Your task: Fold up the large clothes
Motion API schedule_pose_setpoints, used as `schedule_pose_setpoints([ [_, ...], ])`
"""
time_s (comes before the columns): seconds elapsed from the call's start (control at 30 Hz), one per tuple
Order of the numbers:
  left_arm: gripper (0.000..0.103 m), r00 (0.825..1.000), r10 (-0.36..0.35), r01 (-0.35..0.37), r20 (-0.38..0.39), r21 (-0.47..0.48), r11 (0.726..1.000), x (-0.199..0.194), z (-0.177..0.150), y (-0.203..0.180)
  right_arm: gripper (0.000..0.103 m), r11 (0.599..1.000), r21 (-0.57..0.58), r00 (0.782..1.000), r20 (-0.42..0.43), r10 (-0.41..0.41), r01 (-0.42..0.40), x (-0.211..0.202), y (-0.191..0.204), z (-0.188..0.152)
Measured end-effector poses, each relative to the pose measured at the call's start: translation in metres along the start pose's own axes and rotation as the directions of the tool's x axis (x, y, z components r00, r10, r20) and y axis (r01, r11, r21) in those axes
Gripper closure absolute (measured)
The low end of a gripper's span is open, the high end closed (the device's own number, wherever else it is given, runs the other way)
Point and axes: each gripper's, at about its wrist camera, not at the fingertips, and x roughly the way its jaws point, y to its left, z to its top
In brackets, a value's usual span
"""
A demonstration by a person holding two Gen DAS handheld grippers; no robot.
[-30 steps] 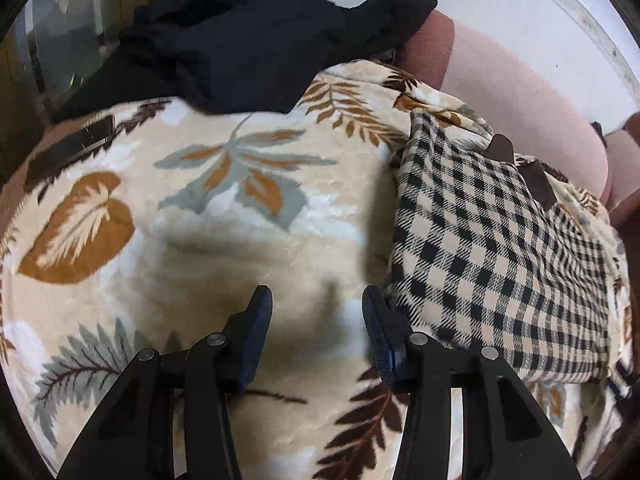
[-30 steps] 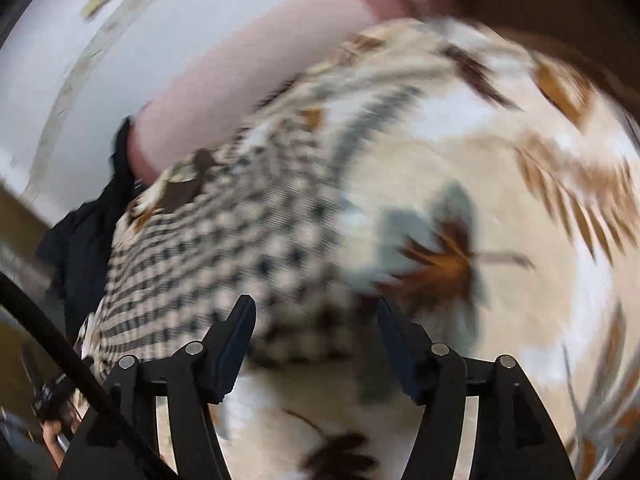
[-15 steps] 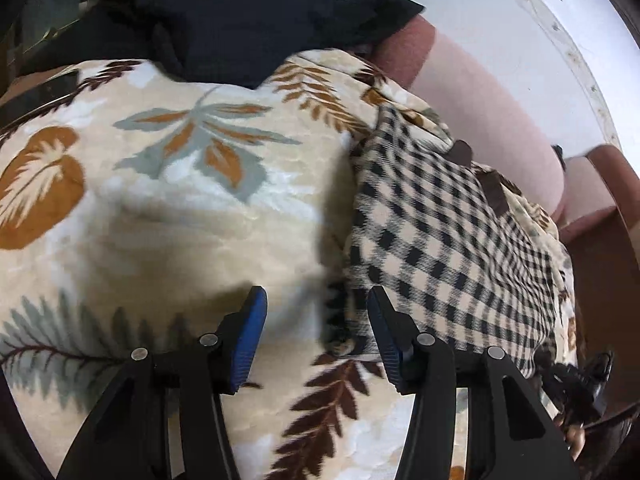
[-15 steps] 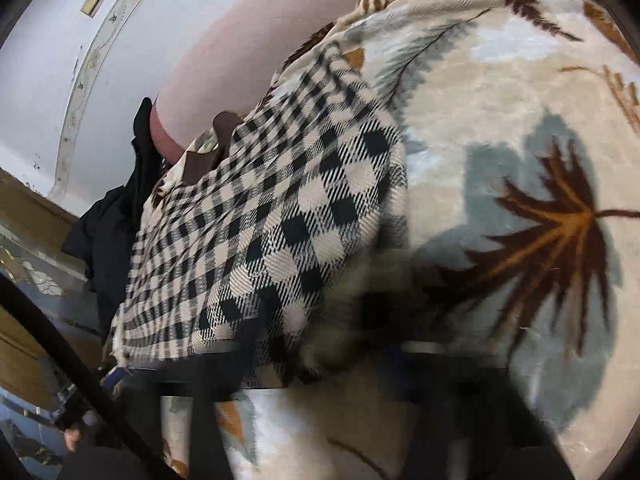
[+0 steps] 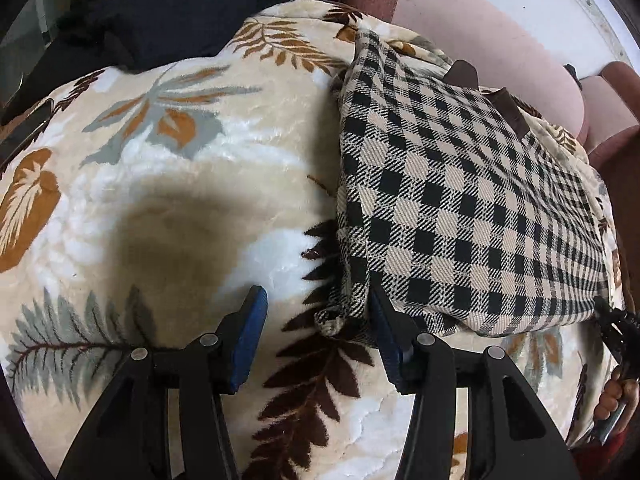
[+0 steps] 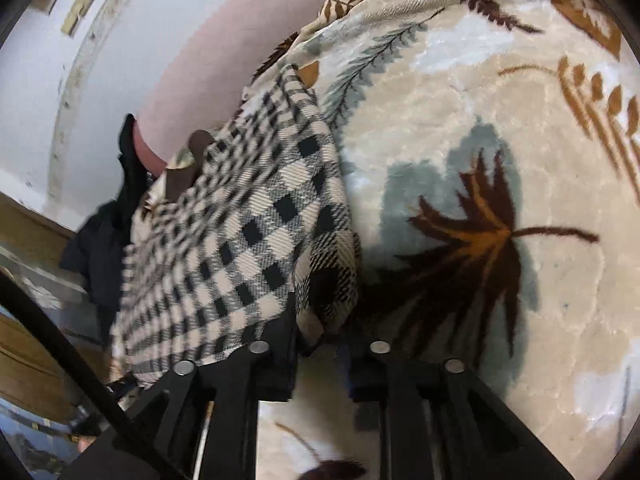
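On the leaf-print blanket (image 5: 168, 208) lies the folded checked garment (image 5: 460, 208). My left gripper (image 5: 316, 332) stands spread at its near corner; my right gripper (image 6: 320, 344), jaws opening, pinches its other near corner.

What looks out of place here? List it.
Nothing damaged or spilled. The checked garment lies folded on the leaf blanket, but its near corner is bunched and rumpled. Dark clothes sit heaped at the blanket's far edge.
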Motion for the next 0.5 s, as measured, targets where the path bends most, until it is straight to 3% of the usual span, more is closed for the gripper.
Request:
schedule_pose_setpoints([
  [0.1, 0.052, 1.000, -0.002, 0.002, 0.001, -0.005, 1.000, -0.001, 0.000, 0.002, 0.073, 0.995, 0.075, 0.995, 0.071, -0.071, 0.066, -0.015, -0.017, 0.009],
  [0.27, 0.052, 0.998, 0.034, -0.033, 0.050, -0.019, 0.999, -0.017, -0.001, 0.002, 0.070, 0.988, 0.131, 0.990, 0.108, -0.093, 0.078, -0.027, -0.031, 0.014],
  [0.33, 0.052, 0.993, 0.064, -0.063, 0.103, -0.018, 0.998, -0.033, -0.004, 0.001, 0.070, 0.987, 0.100, 0.977, 0.158, -0.144, 0.129, -0.038, -0.023, 0.012],
  [0.5, 0.052, 0.972, 0.107, -0.108, 0.211, -0.007, 0.994, -0.068, -0.017, -0.009, 0.068, 0.984, 0.025, 0.959, 0.223, -0.177, 0.176, -0.052, 0.002, 0.003],
])
